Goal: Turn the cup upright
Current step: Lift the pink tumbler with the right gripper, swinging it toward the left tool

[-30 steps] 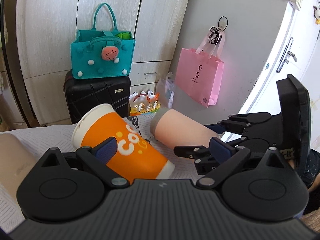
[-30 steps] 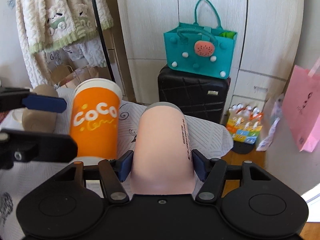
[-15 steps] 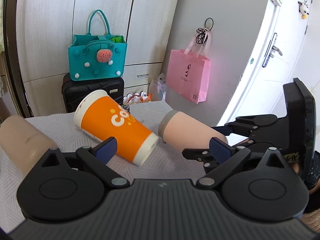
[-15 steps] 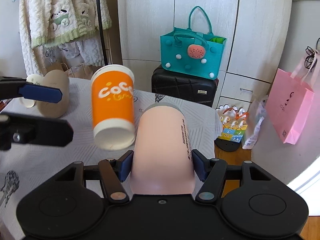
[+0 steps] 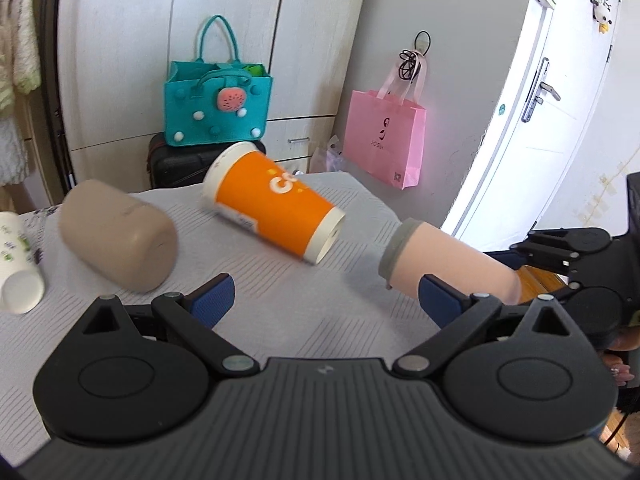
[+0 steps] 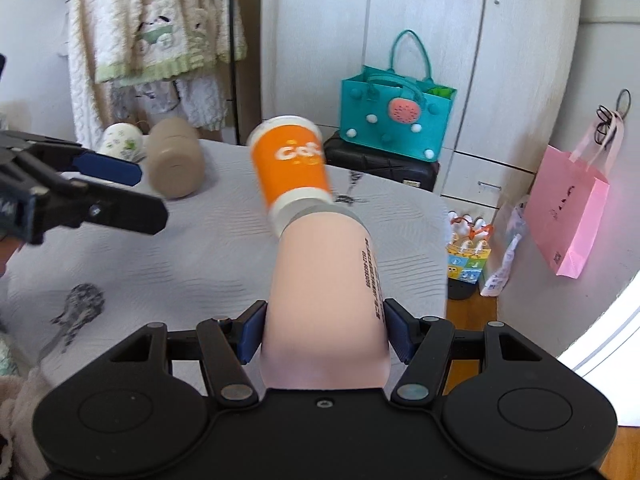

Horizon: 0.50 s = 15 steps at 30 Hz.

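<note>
On the grey cloth (image 5: 280,280): orange cup (image 5: 272,204), white-rimmed, lying on its side. Right gripper (image 6: 324,332) clamps a pink cup (image 6: 328,288); left gripper (image 5: 324,300) spread, holding nothing.

Pale wardrobe doors (image 5: 224,32) behind, white door (image 5: 560,92) (sunlit) at right

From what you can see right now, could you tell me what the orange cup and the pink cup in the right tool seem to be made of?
The orange cup looks like coated paper: printed matte wall, white rolled rim and a recessed white base. The pink cup, clamped in the right tool, looks like smooth matte plastic or silicone-coated, with a grey band at its far end and small print along its side; which one is unclear.
</note>
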Available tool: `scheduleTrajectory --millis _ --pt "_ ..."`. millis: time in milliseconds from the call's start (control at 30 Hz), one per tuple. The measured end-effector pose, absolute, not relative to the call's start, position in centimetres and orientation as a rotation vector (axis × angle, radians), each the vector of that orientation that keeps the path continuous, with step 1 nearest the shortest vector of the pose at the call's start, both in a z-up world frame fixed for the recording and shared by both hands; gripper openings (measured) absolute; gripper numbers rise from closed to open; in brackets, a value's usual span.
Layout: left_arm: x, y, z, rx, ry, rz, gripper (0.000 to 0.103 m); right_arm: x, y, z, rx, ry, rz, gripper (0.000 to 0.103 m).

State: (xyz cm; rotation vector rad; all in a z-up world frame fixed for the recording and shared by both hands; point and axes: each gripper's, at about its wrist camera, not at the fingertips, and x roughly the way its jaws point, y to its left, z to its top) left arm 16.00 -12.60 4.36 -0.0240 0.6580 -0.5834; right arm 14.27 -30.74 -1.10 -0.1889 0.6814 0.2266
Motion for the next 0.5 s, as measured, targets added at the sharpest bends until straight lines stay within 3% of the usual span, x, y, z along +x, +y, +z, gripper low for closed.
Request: scheduleTrajectory --millis 500 --pt "13.8 -3.7 4.8 -0.104 0.657 -0.5 0.1 14.7 -19.0 -1.5 -0.249 0.648 0.423 0.067"
